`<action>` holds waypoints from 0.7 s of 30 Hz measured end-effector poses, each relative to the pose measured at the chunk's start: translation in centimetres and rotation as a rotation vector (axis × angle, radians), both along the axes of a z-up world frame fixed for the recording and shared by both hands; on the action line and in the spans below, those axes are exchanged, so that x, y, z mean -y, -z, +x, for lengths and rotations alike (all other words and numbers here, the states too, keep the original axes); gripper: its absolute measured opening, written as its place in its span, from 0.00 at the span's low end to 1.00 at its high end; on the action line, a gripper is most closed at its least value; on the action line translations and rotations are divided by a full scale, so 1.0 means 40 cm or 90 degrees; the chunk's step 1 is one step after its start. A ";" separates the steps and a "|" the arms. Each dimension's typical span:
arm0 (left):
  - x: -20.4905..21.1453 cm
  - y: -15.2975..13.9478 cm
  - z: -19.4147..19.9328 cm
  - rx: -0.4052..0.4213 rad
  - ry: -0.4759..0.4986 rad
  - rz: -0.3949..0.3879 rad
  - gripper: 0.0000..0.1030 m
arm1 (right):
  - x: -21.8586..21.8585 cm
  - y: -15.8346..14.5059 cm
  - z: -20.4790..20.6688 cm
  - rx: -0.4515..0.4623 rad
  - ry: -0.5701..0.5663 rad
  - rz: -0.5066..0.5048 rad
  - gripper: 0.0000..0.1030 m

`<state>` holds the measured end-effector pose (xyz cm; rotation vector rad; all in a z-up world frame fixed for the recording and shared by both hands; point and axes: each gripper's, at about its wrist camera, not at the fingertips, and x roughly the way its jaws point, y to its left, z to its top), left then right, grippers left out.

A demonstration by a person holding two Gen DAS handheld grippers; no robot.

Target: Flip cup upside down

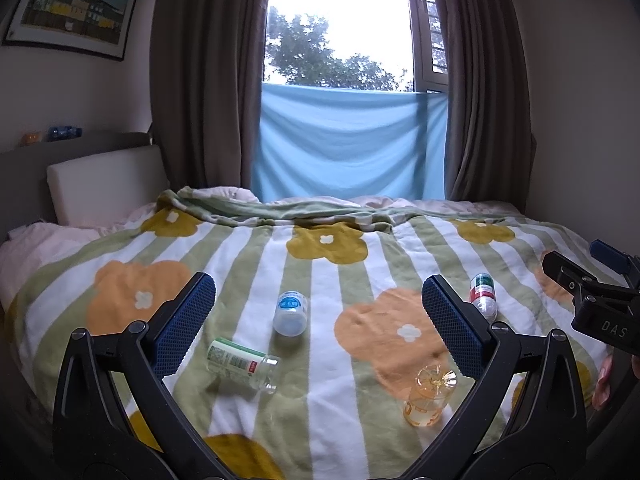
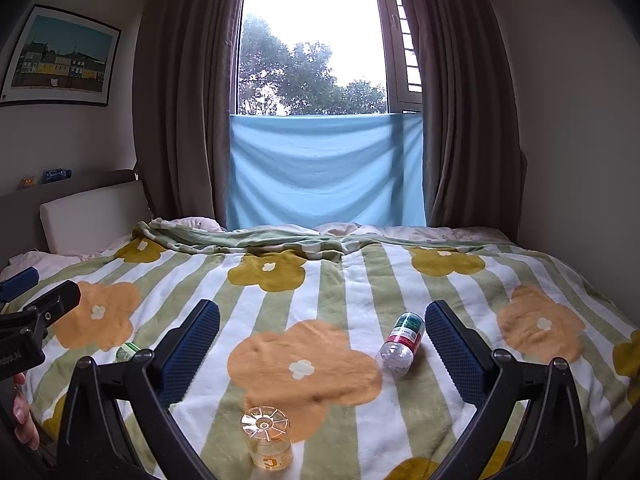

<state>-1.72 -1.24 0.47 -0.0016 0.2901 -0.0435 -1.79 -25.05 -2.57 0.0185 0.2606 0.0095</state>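
A small clear orange-tinted cup [image 1: 429, 400] stands on the flowered blanket [image 1: 320, 360] with its base up and rim down. In the right wrist view the cup [image 2: 267, 443] sits low between the fingers, left of centre, its ribbed base facing up. My left gripper [image 1: 318, 324] is open and empty; the cup is near its right finger [image 1: 452, 328]. My right gripper [image 2: 322, 346] is open and empty above the bed. Each gripper's body shows at the edge of the other's view.
Three small plastic bottles lie on the blanket: a green-labelled one [image 1: 240, 364], a blue-labelled one [image 1: 291, 312], and a red-and-green-labelled one [image 1: 484, 294], also in the right wrist view [image 2: 401, 344]. A headboard cushion [image 1: 104, 184] is at the left, curtains and a window behind.
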 end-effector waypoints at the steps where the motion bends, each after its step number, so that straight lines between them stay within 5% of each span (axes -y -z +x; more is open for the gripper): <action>1: 0.002 -0.001 -0.002 0.002 0.000 0.002 1.00 | 0.000 0.000 0.000 0.000 0.000 0.000 1.00; 21: 0.011 -0.012 -0.050 0.073 -0.029 0.037 1.00 | 0.000 -0.001 0.000 0.002 0.001 0.000 1.00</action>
